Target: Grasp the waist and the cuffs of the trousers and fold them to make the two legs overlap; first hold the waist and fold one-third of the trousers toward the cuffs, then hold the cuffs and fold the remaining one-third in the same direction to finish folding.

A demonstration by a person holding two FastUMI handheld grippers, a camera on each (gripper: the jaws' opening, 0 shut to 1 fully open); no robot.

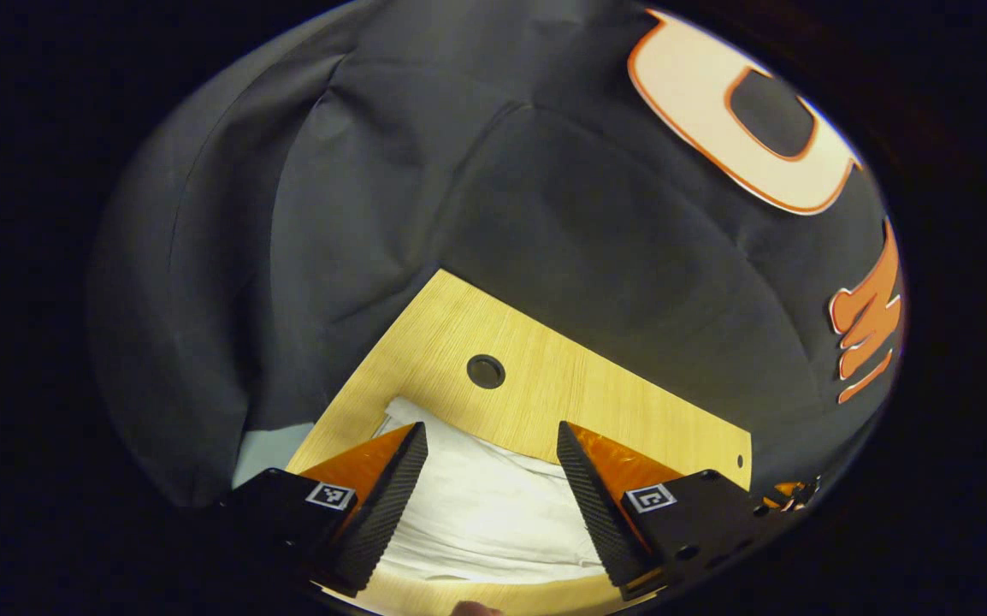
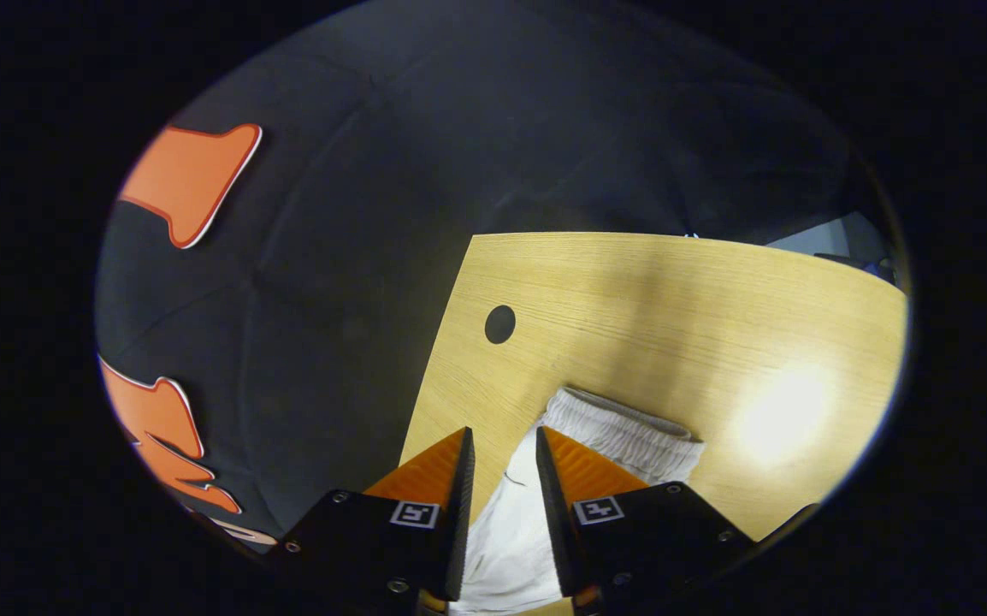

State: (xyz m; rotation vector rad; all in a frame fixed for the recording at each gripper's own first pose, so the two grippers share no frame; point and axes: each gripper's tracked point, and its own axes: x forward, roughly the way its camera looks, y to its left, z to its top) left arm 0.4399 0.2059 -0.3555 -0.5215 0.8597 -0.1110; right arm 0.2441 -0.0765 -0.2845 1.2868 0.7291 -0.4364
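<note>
In the left gripper view the left gripper [image 1: 492, 453] stands spread wide above the white trousers [image 1: 485, 505], which lie bunched at lower centre on the wooden table [image 1: 536, 376], the cloth directly between and below its fingers. In the right gripper view the right gripper [image 2: 504, 458] is narrowed but not closed, nothing pinched; the elastic waist [image 2: 622, 432] lies just ahead and right of its tips, running toward the right of frame.

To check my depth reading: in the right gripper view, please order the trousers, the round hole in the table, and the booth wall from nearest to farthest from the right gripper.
1. Trousers: between the fingers of the right gripper.
2. Round hole: ahead, in the table.
3. Booth wall: beyond the table's edge, left and above.
</note>
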